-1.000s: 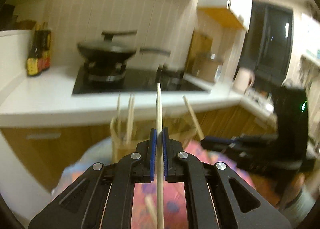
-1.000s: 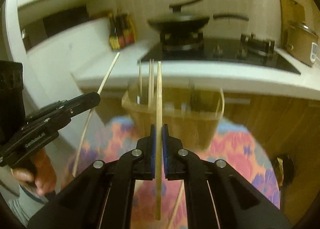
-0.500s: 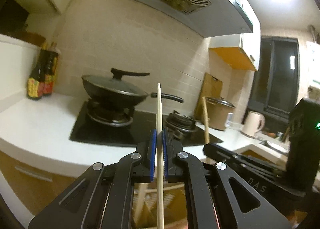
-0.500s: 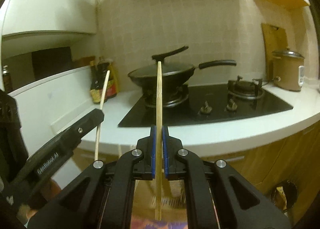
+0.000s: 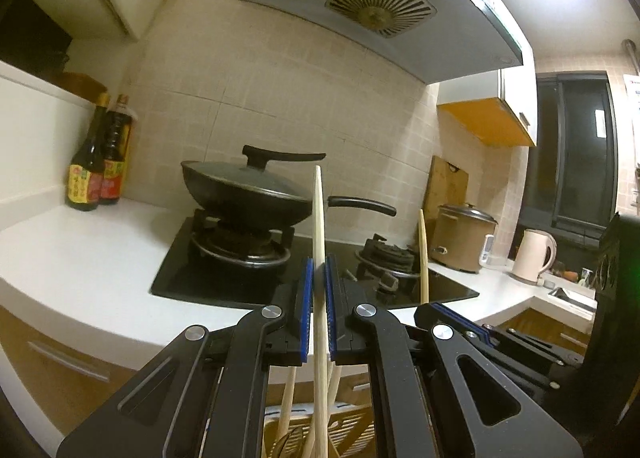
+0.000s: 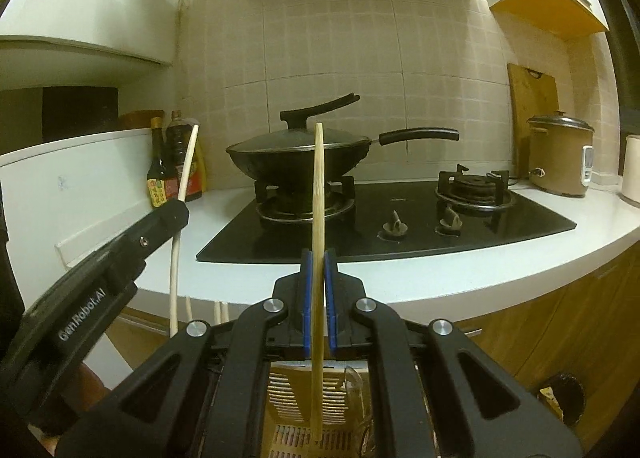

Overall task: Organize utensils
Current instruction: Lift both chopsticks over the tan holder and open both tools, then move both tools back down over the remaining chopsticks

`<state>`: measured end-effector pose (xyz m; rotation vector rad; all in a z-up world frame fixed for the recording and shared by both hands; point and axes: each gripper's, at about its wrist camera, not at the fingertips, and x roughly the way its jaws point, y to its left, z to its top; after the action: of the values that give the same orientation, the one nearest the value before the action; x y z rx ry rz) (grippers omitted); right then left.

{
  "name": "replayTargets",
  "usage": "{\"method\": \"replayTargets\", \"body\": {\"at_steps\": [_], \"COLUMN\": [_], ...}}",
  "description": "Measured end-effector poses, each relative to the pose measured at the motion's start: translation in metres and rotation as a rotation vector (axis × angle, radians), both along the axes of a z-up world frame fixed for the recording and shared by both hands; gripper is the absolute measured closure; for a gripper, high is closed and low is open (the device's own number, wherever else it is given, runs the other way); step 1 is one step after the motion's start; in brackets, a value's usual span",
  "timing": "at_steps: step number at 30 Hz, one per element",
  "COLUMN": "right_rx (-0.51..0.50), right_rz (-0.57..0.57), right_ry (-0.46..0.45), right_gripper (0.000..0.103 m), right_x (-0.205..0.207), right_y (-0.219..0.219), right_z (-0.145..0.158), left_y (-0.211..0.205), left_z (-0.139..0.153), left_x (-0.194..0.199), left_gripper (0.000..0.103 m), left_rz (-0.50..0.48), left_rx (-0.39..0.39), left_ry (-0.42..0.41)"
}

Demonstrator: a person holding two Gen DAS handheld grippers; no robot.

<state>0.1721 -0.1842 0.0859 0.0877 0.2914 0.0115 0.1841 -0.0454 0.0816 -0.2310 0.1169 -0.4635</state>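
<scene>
In the left wrist view my left gripper (image 5: pixel 318 270) is shut on a pale chopstick (image 5: pixel 318 214) that stands upright between the blue pads. Its lower end hangs over a beige slotted utensil holder (image 5: pixel 352 428) with other chopsticks in it. My right gripper (image 6: pixel 319 258) is shut on a darker bamboo chopstick (image 6: pixel 319 178), also upright, its tip just above the utensil holder (image 6: pixel 286 390). Each gripper shows in the other's view: the left gripper (image 6: pixel 176 214) with its pale chopstick (image 6: pixel 188 162), the right gripper (image 5: pixel 436 308) with its bamboo chopstick (image 5: pixel 423 254).
Beyond the holder runs a white countertop (image 6: pixel 460 274) with a black gas hob (image 6: pixel 400 218). A lidded wok (image 6: pixel 298 154) sits on the left burner. Sauce bottles (image 6: pixel 160 178) stand at the left; a rice cooker (image 6: pixel 560 154), cutting board (image 6: pixel 532 98) and kettle (image 5: pixel 534 254) at the right.
Both views have swung up from the holder on the flowered cloth to the hob and the wall. The holder has slid to the bottom edge. Both grippers keep their chopsticks and stand closer together.
</scene>
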Motion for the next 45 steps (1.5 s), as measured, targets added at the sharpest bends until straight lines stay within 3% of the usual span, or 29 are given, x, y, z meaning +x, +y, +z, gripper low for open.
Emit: {"method": "replayTargets", "body": {"at_steps": [5, 8, 10, 12, 16, 18, 19, 20, 24, 29, 34, 39, 40, 41, 45], "right_rx": [0.024, 0.064, 0.069, 0.07, 0.067, 0.071, 0.073, 0.073, 0.062, 0.067, 0.104, 0.09, 0.088, 0.09, 0.104], "right_rz": [0.051, 0.091, 0.094, 0.101, 0.103, 0.103, 0.103, 0.103, 0.096, 0.087, 0.103, 0.085, 0.069, 0.062, 0.049], "right_ry": [0.03, 0.051, 0.056, 0.063, 0.078, 0.091, 0.099, 0.105, 0.157, 0.24, 0.368, 0.494, 0.525, 0.548, 0.598], "right_gripper": [0.098, 0.09, 0.087, 0.084, 0.078, 0.069, 0.058, 0.053, 0.054, 0.054, 0.054, 0.055, 0.062, 0.068, 0.069], "right_x": [-0.007, -0.021, -0.036, -0.05, -0.086, -0.102, -0.11, -0.118, -0.146, -0.167, -0.165, -0.158, -0.157, -0.158, -0.163], "right_y": [-0.006, -0.011, -0.014, -0.015, -0.019, -0.02, -0.021, -0.021, -0.021, -0.022, -0.027, -0.022, -0.022, -0.022, -0.026], "right_z": [-0.004, -0.005, -0.005, -0.004, -0.006, -0.009, -0.012, -0.015, -0.039, -0.082, -0.13, -0.148, -0.153, -0.156, -0.165], "left_y": [0.003, 0.01, 0.016, 0.022, 0.034, 0.039, 0.042, 0.044, 0.049, 0.051, 0.049, 0.048, 0.046, 0.043, 0.03], "left_z": [-0.006, -0.006, -0.006, -0.006, -0.006, -0.006, -0.007, -0.008, -0.021, -0.058, -0.113, -0.142, -0.144, -0.146, -0.152], "left_x": [-0.007, -0.015, -0.022, -0.029, -0.055, -0.07, -0.081, -0.087, -0.114, -0.14, -0.135, -0.13, -0.13, -0.131, -0.134], "left_gripper": [0.098, 0.095, 0.089, 0.071, 0.06, 0.053, 0.051, 0.048, 0.046, 0.042, 0.038, 0.038, 0.038, 0.039, 0.039], "left_rz": [-0.009, -0.025, -0.031, -0.042, -0.062, -0.07, -0.076, -0.079, -0.097, -0.103, -0.139, -0.197, -0.204, -0.206, -0.214], "left_rx": [0.033, 0.04, 0.035, 0.026, 0.028, 0.029, 0.032, 0.034, 0.061, 0.099, 0.146, 0.145, 0.153, 0.168, 0.254], "left_ry": [0.015, 0.03, 0.042, 0.057, 0.075, 0.079, 0.084, 0.087, 0.128, 0.215, 0.382, 0.507, 0.517, 0.52, 0.552]}}
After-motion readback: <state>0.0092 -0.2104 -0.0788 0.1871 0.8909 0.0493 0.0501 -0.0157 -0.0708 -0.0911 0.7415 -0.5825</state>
